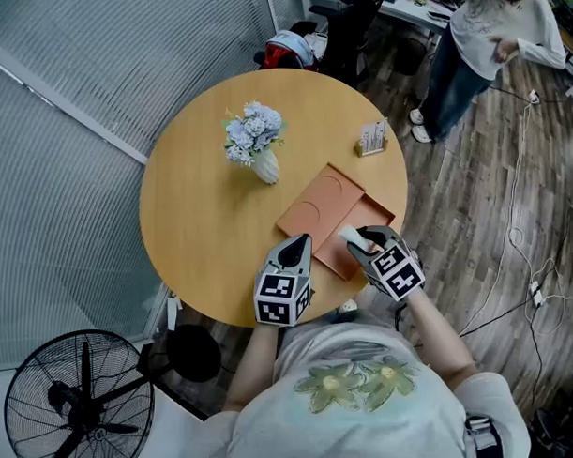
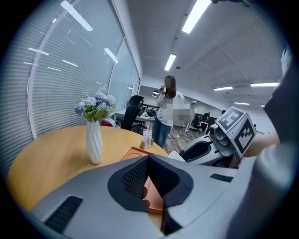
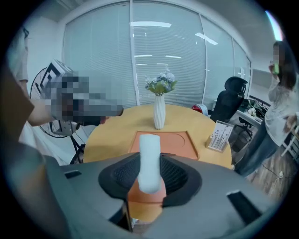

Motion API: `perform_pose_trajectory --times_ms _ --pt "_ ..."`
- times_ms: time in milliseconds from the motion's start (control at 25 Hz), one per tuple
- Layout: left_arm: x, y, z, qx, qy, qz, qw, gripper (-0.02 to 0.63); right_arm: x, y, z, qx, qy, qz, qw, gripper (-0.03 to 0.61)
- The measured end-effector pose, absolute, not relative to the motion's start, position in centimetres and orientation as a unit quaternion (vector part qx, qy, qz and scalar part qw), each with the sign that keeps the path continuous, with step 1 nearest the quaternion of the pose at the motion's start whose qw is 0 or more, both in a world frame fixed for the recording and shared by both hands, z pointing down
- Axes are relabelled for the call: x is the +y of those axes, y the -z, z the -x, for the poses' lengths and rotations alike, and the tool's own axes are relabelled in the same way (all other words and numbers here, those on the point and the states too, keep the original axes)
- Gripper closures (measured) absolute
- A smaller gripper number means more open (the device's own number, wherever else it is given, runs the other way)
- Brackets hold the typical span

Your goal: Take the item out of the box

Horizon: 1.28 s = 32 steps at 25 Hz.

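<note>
A flat orange box [image 1: 317, 211] lies open on the round wooden table [image 1: 202, 230], its lid part [image 3: 163, 142] with round cut-outs on the far side. My right gripper [image 1: 359, 243] is shut on a white oblong item [image 3: 149, 161], which it holds just above the box's near end [image 3: 144, 198]. The item [image 1: 348, 236] shows white at the jaw tips in the head view. My left gripper [image 1: 296, 244] is at the box's near-left edge, with its jaws closed together over orange card [image 2: 152, 196].
A white vase of pale flowers [image 1: 257, 142] stands behind the box, and a small card holder [image 1: 372, 138] sits at the table's far right edge. A person [image 1: 485, 38] stands beyond the table. A floor fan [image 1: 79, 399] is at near left. Cables [image 1: 521, 241] cross the wooden floor.
</note>
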State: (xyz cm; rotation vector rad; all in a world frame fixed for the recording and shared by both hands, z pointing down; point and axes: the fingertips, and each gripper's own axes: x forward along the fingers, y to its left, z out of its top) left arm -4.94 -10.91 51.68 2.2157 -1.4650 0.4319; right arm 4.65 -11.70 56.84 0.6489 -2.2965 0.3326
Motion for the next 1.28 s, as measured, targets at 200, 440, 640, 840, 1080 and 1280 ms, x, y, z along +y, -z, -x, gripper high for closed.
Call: perform_pose_trajectory --times_ms 200,440,640,840,1080,1280 --pt "-10.8 -51.4 4.8 -0.528 -0.147 -0.804 0.230 0.612 -11.6 -55.1 -4.3 -0.898 -0.133 -0.261 0.327 0.439" --pt "-11.1 -49.9 4.3 -0.526 -0.126 -0.809 0.231 0.612 -11.5 -52.7 -3.9 -0.909 -0.143 -0.272 0.281 0.439" --pt "-11.1 -49.8 4.2 -0.524 -0.129 -0.811 0.228 0.612 -11.5 -50.6 -3.7 -0.916 -0.141 -0.283 0.247 0.439" --pt "-11.1 -49.4 4.0 -0.522 -0.129 -0.813 0.224 0.612 -11.6 -48.4 -3.4 -0.924 -0.132 -0.292 0.208 0.439" --pt "-11.3 -47.8 3.3 -0.519 -0.119 -0.820 0.211 0.612 -11.7 -46.3 -3.1 -0.934 -0.121 -0.297 0.156 0.442" --pt "-11.7 -46.5 3.1 -0.523 -0.106 -0.821 0.202 0.612 -11.8 -45.1 -2.8 -0.938 -0.118 -0.301 0.125 0.443"
